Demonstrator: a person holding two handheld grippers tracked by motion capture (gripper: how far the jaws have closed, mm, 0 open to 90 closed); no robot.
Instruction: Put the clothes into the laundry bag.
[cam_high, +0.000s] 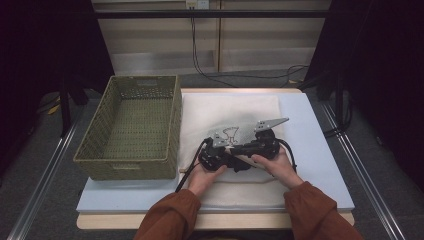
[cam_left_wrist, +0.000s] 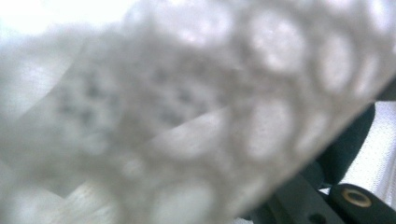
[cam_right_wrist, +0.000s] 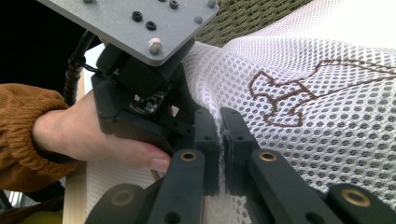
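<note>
A white mesh fabric (cam_high: 241, 131) with a brown stitched figure (cam_right_wrist: 289, 93) lies on the white mat, bunched up between both hands. My right gripper (cam_right_wrist: 220, 122) is shut on a raised fold of the mesh fabric (cam_right_wrist: 327, 121); in the high view the right gripper (cam_high: 251, 148) sits close beside the left one. My left gripper (cam_high: 222, 151) holds the same fold just to the left, and the left gripper (cam_right_wrist: 184, 95) appears shut on it under its grey plate. In the left gripper view the blurred mesh fabric (cam_left_wrist: 187, 116) hangs right over the lens.
An olive woven basket (cam_high: 173, 125) stands at the left, touching the white mat (cam_high: 235, 102). The mat lies on a pale blue board (cam_high: 315, 155) over a wooden table. Dark floor and metal rails run along both sides.
</note>
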